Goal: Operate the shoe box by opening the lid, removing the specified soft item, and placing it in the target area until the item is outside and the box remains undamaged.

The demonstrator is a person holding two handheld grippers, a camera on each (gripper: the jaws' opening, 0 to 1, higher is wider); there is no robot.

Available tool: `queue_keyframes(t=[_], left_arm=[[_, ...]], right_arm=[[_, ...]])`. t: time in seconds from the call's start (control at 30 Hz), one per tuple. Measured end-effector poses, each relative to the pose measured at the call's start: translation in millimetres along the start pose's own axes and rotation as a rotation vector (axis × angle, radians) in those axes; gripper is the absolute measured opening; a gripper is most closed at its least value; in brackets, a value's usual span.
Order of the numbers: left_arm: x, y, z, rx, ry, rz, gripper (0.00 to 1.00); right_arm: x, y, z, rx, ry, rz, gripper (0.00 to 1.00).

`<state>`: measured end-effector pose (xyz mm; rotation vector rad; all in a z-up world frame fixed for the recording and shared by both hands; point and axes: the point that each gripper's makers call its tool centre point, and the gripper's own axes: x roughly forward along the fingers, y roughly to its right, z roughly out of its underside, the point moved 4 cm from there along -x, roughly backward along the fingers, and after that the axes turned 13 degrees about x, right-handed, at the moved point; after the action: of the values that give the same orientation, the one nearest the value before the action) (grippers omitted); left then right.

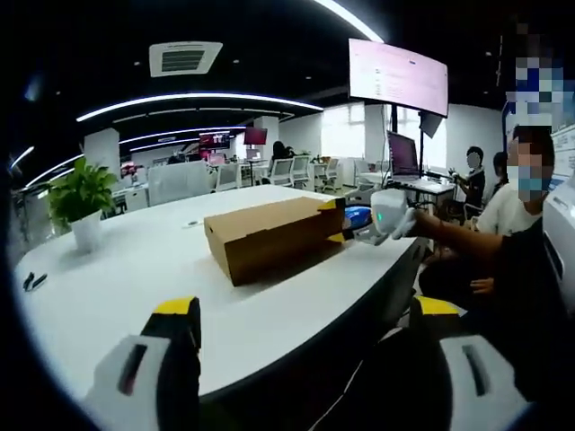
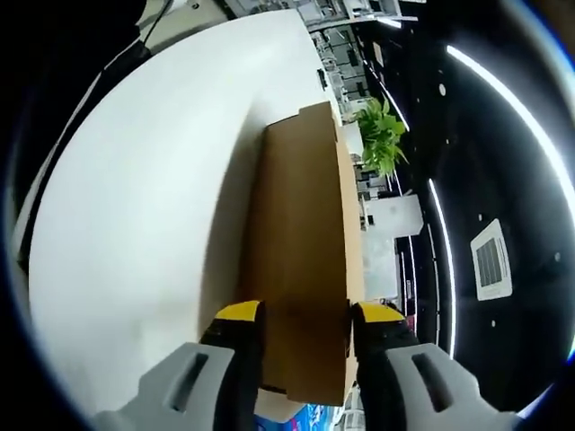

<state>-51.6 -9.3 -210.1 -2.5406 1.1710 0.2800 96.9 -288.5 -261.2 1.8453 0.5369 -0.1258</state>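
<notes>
My right gripper grips the near end of the closed shoe box, one jaw on either side. The box lies on the white table. My left gripper hangs wide open at six o'clock.

No lettering can be read: the big screen above the shoe box carries lines too small to make out, and the box is plain
</notes>
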Motion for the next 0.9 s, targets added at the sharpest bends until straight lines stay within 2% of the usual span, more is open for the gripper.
queue_keyframes(t=[0.1,0.13,0.2,0.23,0.27,0.3,0.37,0.43,0.47,0.53,0.6,0.7,0.77,0.83,0.9], left_arm=[[-0.6,-1.2,2.0,0.001,-0.007,-0.001,0.99],[-1.2,-1.9,2.4,0.002,-0.006,-0.005,0.99],[-2.0,-3.9,3.3,-0.002,-0.009,-0.017,0.99],[-2.1,-4.2,3.3,-0.003,-0.009,-0.020,0.99],[-1.7,-4.5,3.1,-0.005,-0.007,-0.024,0.99],[-1.4,-4.3,2.8,-0.008,-0.008,-0.025,0.99],[-2.0,-1.7,1.3,-0.003,-0.010,-0.023,0.99],[-3.9,0.8,0.0,0.005,-0.015,-0.022,0.99],[-5.9,2.2,-0.5,0.011,-0.022,-0.024,0.99],[-9.5,1.4,-2.2,0.020,-0.026,-0.038,0.99],[-11.8,0.2,-3.1,0.016,-0.026,-0.046,0.99],[-18.2,-5.6,-6.5,-0.012,-0.012,-0.075,0.99],[-22.5,-9.2,-8.0,-0.011,-0.010,-0.097,0.99],[-24.6,-11.1,-8.3,-0.010,-0.011,-0.106,0.99],[-26.3,-11.9,-7.8,-0.017,-0.014,-0.110,0.99]], right_arm=[[-17.5,3.4,-7.2,0.183,0.050,-0.021,0.36],[-25.5,4.3,-7.9,0.228,0.051,-0.020,0.42],[-46.6,2.4,-7.1,0.363,0.002,-0.023,0.53],[-50.7,1.1,-8.9,0.399,0.007,-0.026,0.59],[-65.1,-3.1,-19.0,0.489,0.070,-0.062,0.62],[-72.8,-4.2,-20.9,0.541,0.084,-0.077,0.65],[-89.7,-1.7,-15.6,0.661,0.066,-0.082,0.69],[-104.1,-4.4,-16.3,0.791,0.065,-0.112,0.77],[-117.4,1.2,-17.7,0.898,0.111,-0.115,0.80],[-131.9,5.3,-9.7,1.005,0.084,-0.109,0.82],[-141.3,5.8,-2.5,1.038,0.046,-0.109,0.87],[-166.7,9.9,24.0,1.074,-0.022,-0.015,0.93],[-178.3,2.7,37.7,1.126,-0.076,-0.015,0.96],[-188.2,-5.8,44.2,1.180,-0.102,-0.036,0.99],[-193.6,-9.3,48.3,1.245,-0.091,-0.017,1.00]])
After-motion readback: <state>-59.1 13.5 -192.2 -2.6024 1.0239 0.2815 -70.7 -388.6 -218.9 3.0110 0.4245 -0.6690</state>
